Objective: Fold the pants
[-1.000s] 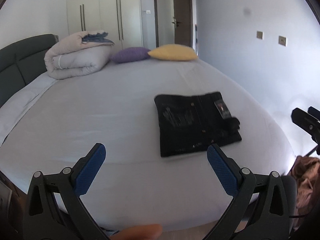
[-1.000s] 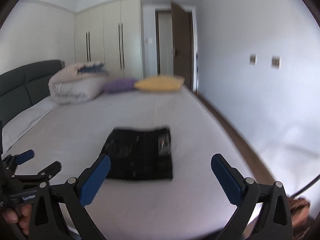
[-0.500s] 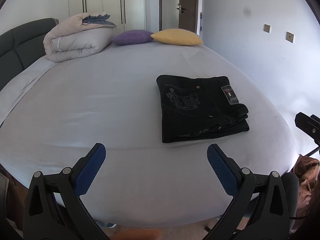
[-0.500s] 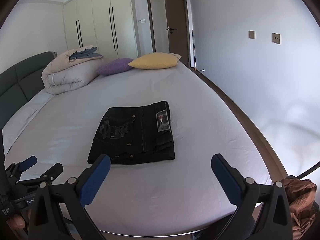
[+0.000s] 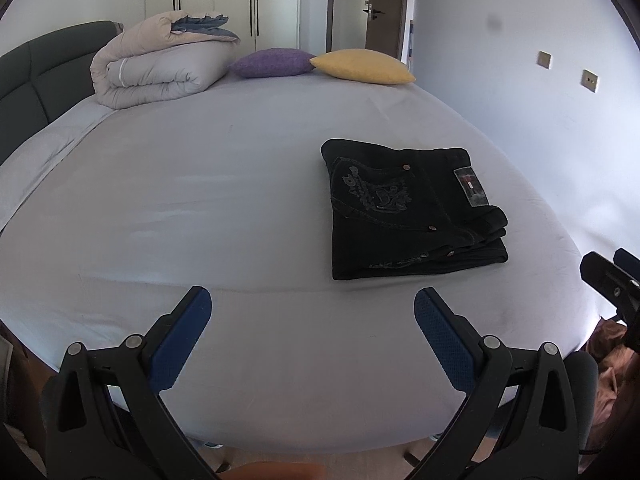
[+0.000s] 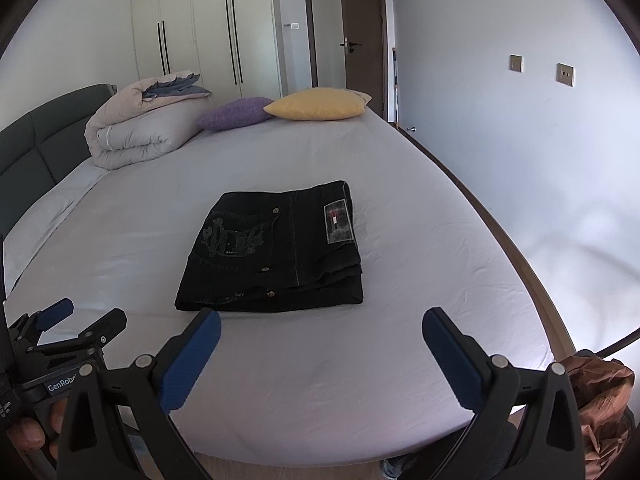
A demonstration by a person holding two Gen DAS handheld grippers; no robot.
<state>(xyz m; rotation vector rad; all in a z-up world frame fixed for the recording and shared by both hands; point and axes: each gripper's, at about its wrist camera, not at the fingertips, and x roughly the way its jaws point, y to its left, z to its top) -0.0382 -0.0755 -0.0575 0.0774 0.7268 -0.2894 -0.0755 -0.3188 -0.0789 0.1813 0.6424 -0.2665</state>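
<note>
Pants (image 6: pixel 276 248) lie folded on bed, beyond spread fingers (image 6: pixel 192 354).

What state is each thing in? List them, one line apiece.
Black pants: folded into a compact stack, lying flat on the bed, untouched.
Left hand-held gripper: open, empty, clear of the pants.
Right hand-held gripper: open, empty, clear of the pants.
Duvet: rolled up by the headboard.
Door: open.
Wardrobe doors: shut.
Bed sheet: spread flat, lightly wrinkled.
</note>
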